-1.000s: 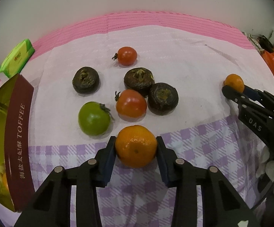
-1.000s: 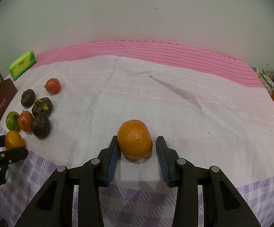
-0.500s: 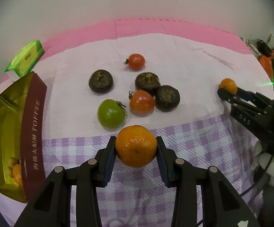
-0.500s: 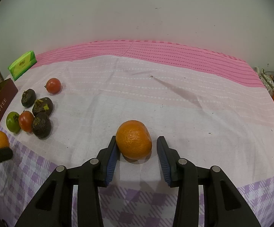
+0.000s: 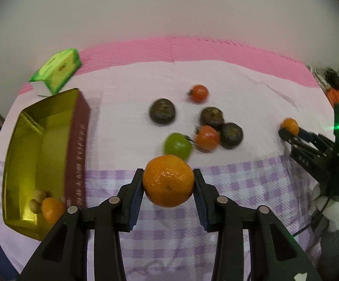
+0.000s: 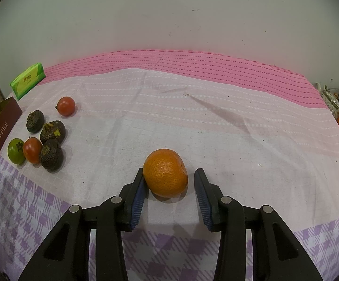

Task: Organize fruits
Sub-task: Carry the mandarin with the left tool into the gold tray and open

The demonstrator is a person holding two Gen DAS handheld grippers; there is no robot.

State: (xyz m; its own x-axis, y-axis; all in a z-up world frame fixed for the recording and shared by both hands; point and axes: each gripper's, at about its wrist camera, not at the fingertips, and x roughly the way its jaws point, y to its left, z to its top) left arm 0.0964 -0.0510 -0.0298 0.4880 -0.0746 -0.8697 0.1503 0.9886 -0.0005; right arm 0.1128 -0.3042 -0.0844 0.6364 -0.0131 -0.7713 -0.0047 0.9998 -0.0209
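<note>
Tablecloth (image 6: 216,126) of white, pink and lilac-checked fabric covers the table. Landmark: the open gold-lined maroon toffee tin (image 5: 75,145), with a small orange mandarin (image 5: 51,210) in its near corner. Behind the tin lies a green tissue packet (image 5: 57,70). Right of the tin sit three dark wrinkled fruits (image 5: 162,112), two red tomatoes (image 5: 206,138) and a green tomato (image 5: 177,146). The left hand-held gripper (image 5: 168,185) is clamped on a large orange mandarin (image 5: 168,180), above the cloth, right of the tin. Far right of the tin, the right hand-held gripper (image 6: 169,187) stands apart around another orange mandarin (image 6: 166,172) — left pad touching, right pad clear.
</note>
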